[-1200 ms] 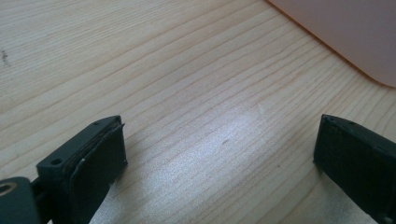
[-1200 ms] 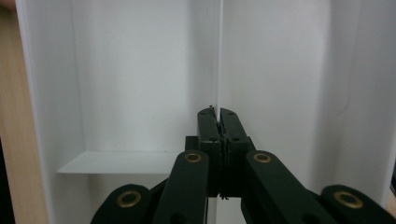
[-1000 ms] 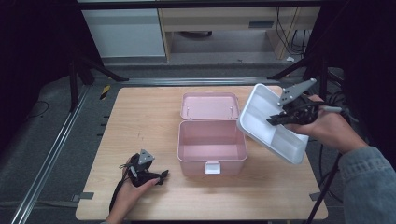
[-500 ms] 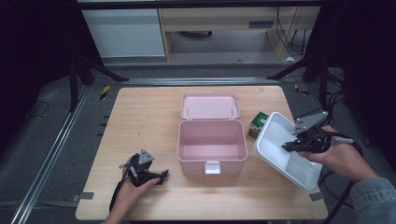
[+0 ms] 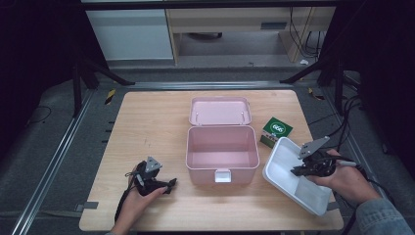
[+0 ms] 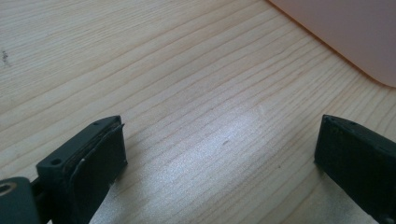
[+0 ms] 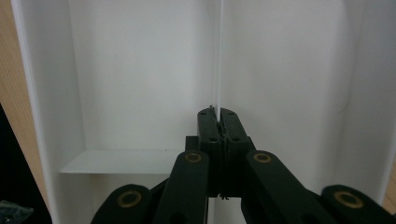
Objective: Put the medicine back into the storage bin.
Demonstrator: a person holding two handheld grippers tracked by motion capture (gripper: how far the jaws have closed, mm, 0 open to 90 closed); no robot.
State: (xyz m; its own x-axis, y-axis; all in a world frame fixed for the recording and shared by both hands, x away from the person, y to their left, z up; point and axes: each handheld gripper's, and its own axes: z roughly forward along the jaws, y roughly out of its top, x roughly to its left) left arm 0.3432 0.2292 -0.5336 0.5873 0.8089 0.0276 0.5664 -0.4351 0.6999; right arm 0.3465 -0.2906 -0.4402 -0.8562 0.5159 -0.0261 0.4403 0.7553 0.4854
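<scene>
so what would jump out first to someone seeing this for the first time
Probably the open pink box at the middle of the wooden table, its lid laid back. Next, the white divided tray at the table's right edge, with the right gripper shut on its inner dividing wall. A small green carton lies just behind the tray, and the left gripper rests open near the table's front left.

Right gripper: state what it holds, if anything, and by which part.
The right gripper is shut on the white tray, pinching its thin inner divider wall. The left gripper holds nothing.
</scene>
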